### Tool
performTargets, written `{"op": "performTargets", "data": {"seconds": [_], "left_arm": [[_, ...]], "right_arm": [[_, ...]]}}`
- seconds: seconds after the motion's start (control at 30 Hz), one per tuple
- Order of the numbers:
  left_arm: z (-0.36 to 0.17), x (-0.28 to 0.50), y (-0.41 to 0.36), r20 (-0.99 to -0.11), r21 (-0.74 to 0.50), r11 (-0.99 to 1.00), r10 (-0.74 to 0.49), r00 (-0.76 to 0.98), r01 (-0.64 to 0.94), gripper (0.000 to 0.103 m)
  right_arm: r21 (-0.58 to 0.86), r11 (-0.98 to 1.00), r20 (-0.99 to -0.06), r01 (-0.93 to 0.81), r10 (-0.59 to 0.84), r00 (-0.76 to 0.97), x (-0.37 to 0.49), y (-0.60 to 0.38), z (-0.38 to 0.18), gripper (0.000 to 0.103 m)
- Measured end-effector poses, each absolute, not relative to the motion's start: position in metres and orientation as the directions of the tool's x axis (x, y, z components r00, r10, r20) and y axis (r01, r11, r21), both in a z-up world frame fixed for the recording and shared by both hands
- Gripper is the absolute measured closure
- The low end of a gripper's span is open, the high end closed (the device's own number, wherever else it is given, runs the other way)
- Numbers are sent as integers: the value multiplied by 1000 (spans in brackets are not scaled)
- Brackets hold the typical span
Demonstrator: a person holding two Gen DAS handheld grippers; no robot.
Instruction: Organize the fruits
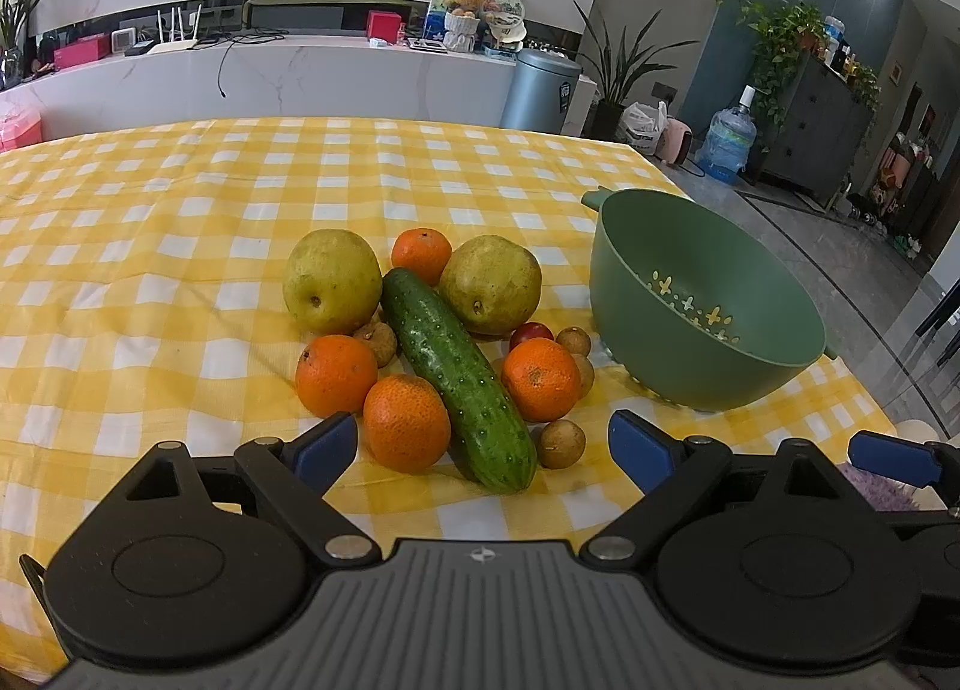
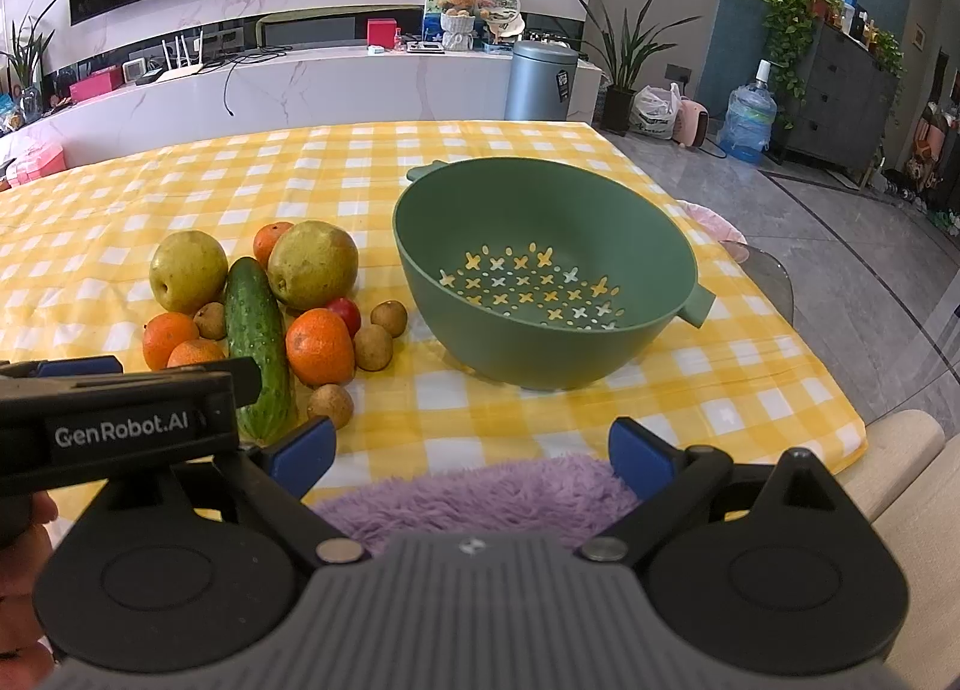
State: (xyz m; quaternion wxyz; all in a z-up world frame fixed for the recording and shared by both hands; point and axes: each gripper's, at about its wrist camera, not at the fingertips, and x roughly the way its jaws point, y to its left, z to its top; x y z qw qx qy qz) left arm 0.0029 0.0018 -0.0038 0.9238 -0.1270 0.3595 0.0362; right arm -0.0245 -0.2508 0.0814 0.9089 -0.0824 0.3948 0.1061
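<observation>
A heap of fruit lies on the yellow checked tablecloth (image 1: 180, 198): two pears (image 1: 332, 281) (image 1: 491, 284), several oranges (image 1: 407, 423), a cucumber (image 1: 457, 369), a small red fruit (image 1: 530, 332) and several brown longans (image 1: 561, 443). An empty green colander (image 1: 702, 300) stands to the right of the heap; it also shows in the right wrist view (image 2: 543, 270). My left gripper (image 1: 480, 453) is open and empty just in front of the heap. My right gripper (image 2: 471, 456) is open and empty over the table's near edge, in front of the colander.
A purple fluffy cushion (image 2: 480, 495) lies under the right gripper at the table's near edge. The left gripper's body (image 2: 120, 414) covers part of the heap in the right wrist view. The table's right edge drops to a grey floor (image 2: 870, 270).
</observation>
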Motion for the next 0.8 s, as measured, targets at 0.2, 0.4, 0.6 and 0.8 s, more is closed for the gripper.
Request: {"op": "performTargets", "data": {"seconds": [0.2,0.4,0.6,0.8], "left_arm": [[-4,3,2,-673,-208,965,-24,739,-158,0],[-4,3,2,-674,-207,965,-24,738,-158,0],[-5,3,2,-675,-206,966,-23,738,-158,0],[-7,3,5,-678,-208,966,-28,734,-155,0]], "right_arm": [[-66,964,-736,-258,128,665,-24,-251,81,9],[-66,964,-736,-258,128,665,-24,-251,81,9],[-67,964,-737,-258,127,664,-24,-250,81,9],[-67,964,-737,-259,127,664,-24,-251,81,9]]}}
